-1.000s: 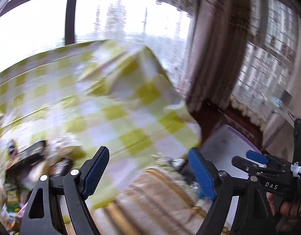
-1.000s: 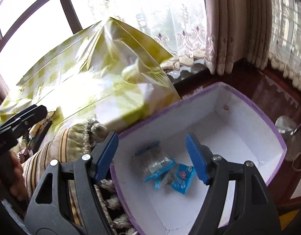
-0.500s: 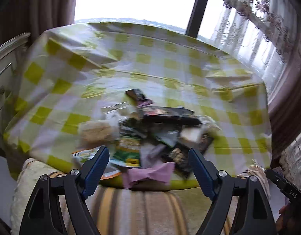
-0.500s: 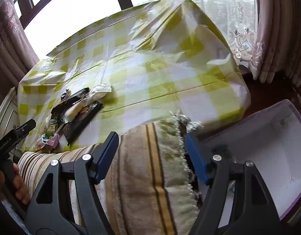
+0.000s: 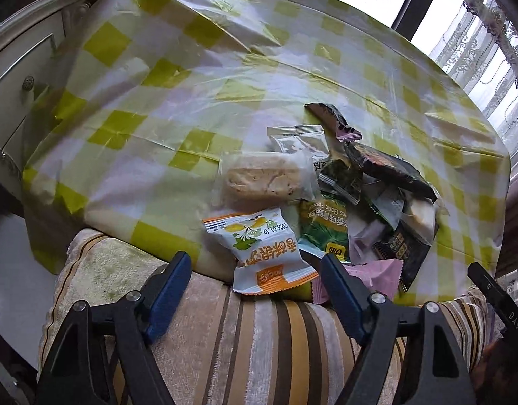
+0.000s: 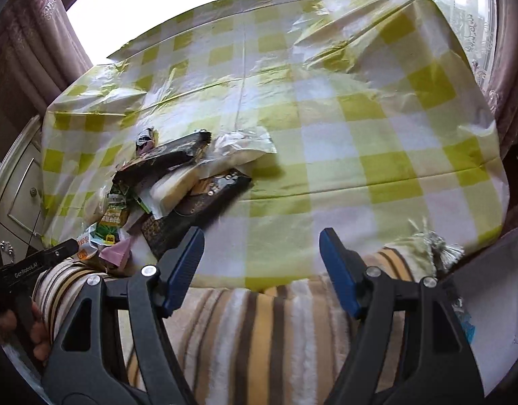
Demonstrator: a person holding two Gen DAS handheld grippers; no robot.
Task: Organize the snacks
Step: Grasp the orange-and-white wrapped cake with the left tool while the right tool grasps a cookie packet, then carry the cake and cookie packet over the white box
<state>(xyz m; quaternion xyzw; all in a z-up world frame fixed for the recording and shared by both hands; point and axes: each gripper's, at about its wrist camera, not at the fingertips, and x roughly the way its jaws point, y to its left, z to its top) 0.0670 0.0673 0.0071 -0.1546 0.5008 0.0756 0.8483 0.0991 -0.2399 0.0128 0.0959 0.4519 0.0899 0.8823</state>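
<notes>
1. The pile of snacks point(image 5: 329, 199) is lying on the near part of the table, on the yellow-and-white checked tablecloth point(image 5: 178, 108), close to the edge nearest you.
2. A white and orange packet point(image 5: 262, 253) is sitting at the near left of that pile, hanging slightly over the table edge; a clear-wrapped pastry point(image 5: 265, 179) is lying just beyond it, a green packet point(image 5: 323, 229) just to its right, and dark wrappers point(image 5: 390, 168) are heaped further right.
3. You are holding the left gripper point(image 5: 255, 293) tilted down over the striped cushion point(image 5: 265, 344), its blue pads spread to either side of the white and orange packet's near end without pressing it; the jaws have just been closing a little, and nothing is pinched.
4. You are holding the right gripper point(image 6: 262, 263) spread wide and empty over the near table edge, to the right of the pile point(image 6: 171, 182), with bare tablecloth point(image 6: 326, 111) between its pads.
5. A white box with a purple rim point(image 6: 491, 290) is sitting low at the far right, beside the cushion point(image 6: 259, 337).
6. A pale cabinet point(image 5: 19, 77) is standing to the left of the table.
</notes>
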